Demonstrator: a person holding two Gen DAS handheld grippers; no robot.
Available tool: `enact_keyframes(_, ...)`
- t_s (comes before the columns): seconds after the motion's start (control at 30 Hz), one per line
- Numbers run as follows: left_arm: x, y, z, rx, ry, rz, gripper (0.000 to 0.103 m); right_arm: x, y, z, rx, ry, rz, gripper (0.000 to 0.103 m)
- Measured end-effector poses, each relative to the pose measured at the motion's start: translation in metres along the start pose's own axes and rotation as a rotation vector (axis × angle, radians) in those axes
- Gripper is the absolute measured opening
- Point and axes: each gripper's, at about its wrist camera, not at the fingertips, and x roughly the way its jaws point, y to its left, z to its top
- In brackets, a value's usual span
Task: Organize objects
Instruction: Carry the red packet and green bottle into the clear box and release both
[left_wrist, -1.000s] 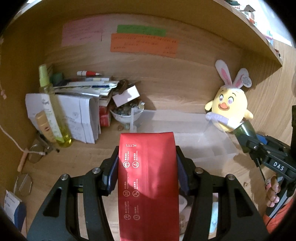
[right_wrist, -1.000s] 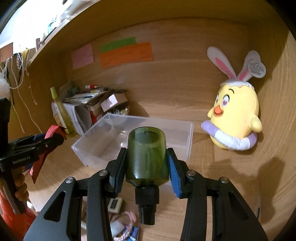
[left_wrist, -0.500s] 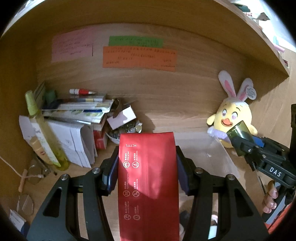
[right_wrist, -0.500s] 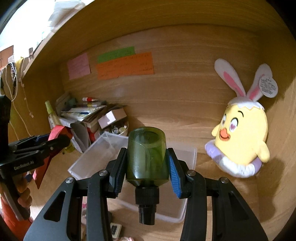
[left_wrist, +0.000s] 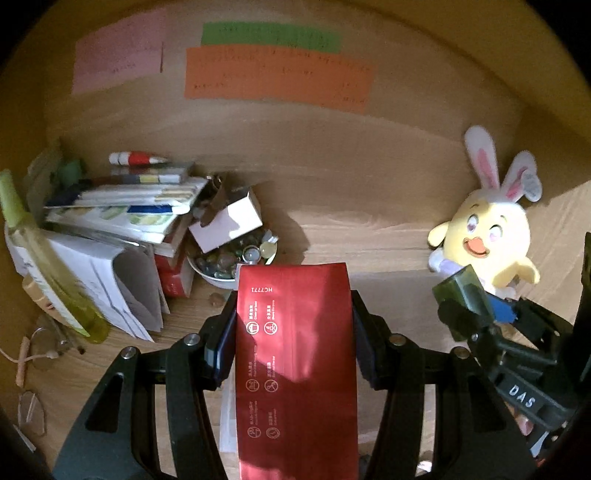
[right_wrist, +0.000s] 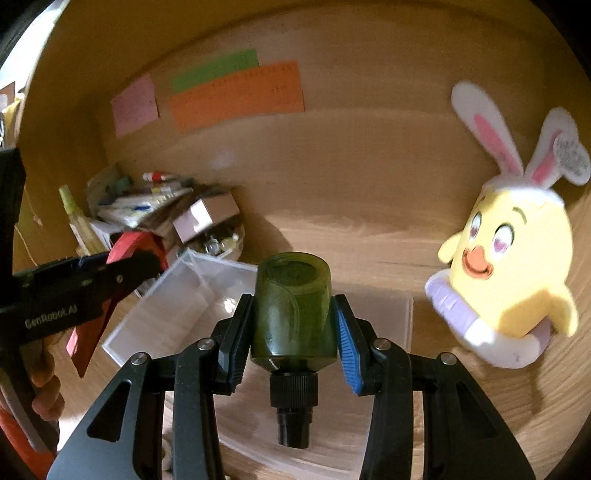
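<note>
My left gripper (left_wrist: 293, 332) is shut on a flat red foil pouch (left_wrist: 295, 362) and holds it upright in the air. The pouch also shows at the left of the right wrist view (right_wrist: 122, 247). My right gripper (right_wrist: 291, 325) is shut on a dark green bottle (right_wrist: 293, 314), its black cap pointing back at the camera. The bottle also shows at the right of the left wrist view (left_wrist: 465, 291). A clear plastic bin (right_wrist: 177, 306) lies on the desk below and ahead of the right gripper. In the left wrist view the pouch hides most of the bin.
A yellow chick plush with bunny ears (right_wrist: 513, 266) sits at the right against the wall. A pile of books and papers (left_wrist: 122, 210), a white bowl of small stones (left_wrist: 229, 262), a yellow-green bottle (left_wrist: 48, 266) and eyeglasses (left_wrist: 44, 343) crowd the left. Coloured notes (left_wrist: 273, 77) hang on the back wall.
Both grippers have lifted and moved forward toward the back wall, each still holding its object. The clear bin has dropped lower in both views.
</note>
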Motion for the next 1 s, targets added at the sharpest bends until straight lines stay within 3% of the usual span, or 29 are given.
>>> enact_keyframes(0.23, 0.033, 0.0, -0.004, 0.011, 0.066, 0.03, 0.054, 0.031, -0.013, -0.008, 0.041, 0.091, 0.042, 0.039)
enact_keyframes(0.43, 0.052, -0.014, -0.009, 0.065, 0.125, 0.04, 0.054, 0.038, -0.01, -0.012, 0.011, 0.113, 0.008, 0.039)
enact_keyframes(0.67, 0.06, -0.03, -0.014, 0.112, 0.155, 0.034, 0.054, 0.048, -0.003, -0.016, -0.041, 0.157, -0.015, 0.039)
enact_keyframes(1.0, 0.062, -0.028, -0.014, 0.101, 0.19, 0.012, 0.054, 0.054, 0.002, -0.017, -0.061, 0.18, -0.03, 0.039)
